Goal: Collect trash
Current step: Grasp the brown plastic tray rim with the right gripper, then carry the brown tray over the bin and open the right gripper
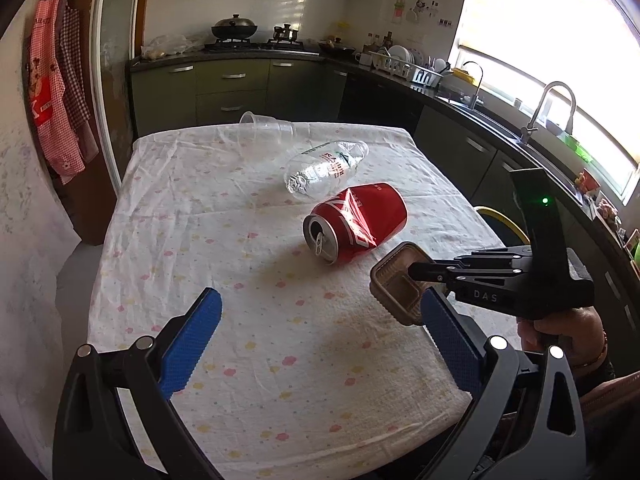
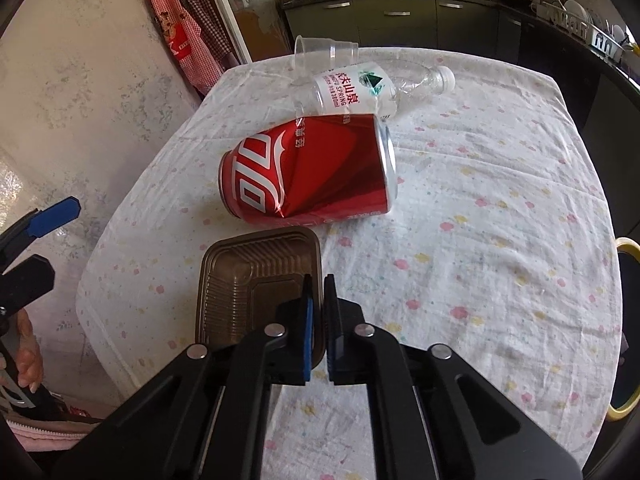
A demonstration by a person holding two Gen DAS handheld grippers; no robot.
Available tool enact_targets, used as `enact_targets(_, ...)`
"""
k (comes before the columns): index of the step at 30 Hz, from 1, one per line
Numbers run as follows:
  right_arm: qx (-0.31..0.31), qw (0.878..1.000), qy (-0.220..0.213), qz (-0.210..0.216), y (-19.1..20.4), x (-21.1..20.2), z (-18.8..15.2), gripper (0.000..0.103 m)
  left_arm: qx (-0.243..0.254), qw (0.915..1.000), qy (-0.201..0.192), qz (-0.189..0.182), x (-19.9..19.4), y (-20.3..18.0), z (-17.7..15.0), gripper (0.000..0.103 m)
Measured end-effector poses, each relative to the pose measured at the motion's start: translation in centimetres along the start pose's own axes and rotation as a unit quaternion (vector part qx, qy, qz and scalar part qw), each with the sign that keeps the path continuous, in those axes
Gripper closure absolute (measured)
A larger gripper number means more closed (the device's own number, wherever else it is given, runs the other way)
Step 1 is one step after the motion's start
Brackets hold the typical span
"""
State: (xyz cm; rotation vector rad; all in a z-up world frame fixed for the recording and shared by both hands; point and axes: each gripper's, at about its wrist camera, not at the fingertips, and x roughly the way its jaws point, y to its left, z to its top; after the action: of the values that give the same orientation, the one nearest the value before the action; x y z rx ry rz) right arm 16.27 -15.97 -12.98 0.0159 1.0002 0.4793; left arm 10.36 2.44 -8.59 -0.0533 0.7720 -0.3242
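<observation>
A dented red soda can [image 1: 356,220] [image 2: 308,174] lies on its side on the cloth-covered table [image 1: 240,240]. Behind it lie a crushed clear water bottle [image 1: 326,168] [image 2: 372,88] and a clear plastic cup [image 1: 266,124] [image 2: 324,54]. My right gripper [image 2: 318,284] is shut on the rim of a brown plastic tray [image 2: 256,280], held just above the table near the can; the tray also shows in the left wrist view [image 1: 400,284]. My left gripper [image 1: 320,316] is open and empty over the table's near part, left of the tray.
Kitchen counters with a stove, dish rack and sink [image 1: 480,100] run along the back and right. A yellow-rimmed chair [image 1: 500,220] [image 2: 626,320] stands at the table's right side. Aprons [image 1: 60,92] hang on the left wall.
</observation>
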Motion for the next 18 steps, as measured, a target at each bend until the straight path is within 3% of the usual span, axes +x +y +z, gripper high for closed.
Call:
enact_targets(4,0.03,0.999,-0.029,-0.004,-2.4,-3.0,-0.6,0.098,0.009,1.0,0.0,-0.003,0.1,-0.5,0.1,0.005)
enact_targets(8,0.097,0.992,-0.071,-0.047,-8.2,-6.8,-1.7,0.098,0.022,0.9997,0.002,-0.01,0.4,-1.3,0.1,0.005)
enact_targets(12,0.18,0.973,-0.094,-0.113,-15.7,-9.9,-3.7,0.098,0.034,0.9993,0.008,-0.015,0.9,-2.5,0.3,0.005)
enact_targets(18,0.266,0.941,-0.08,-0.195,-25.2,-10.9,-6.7,0.098,0.056,0.998,0.019,-0.022,2.1,-4.5,0.6,0.005)
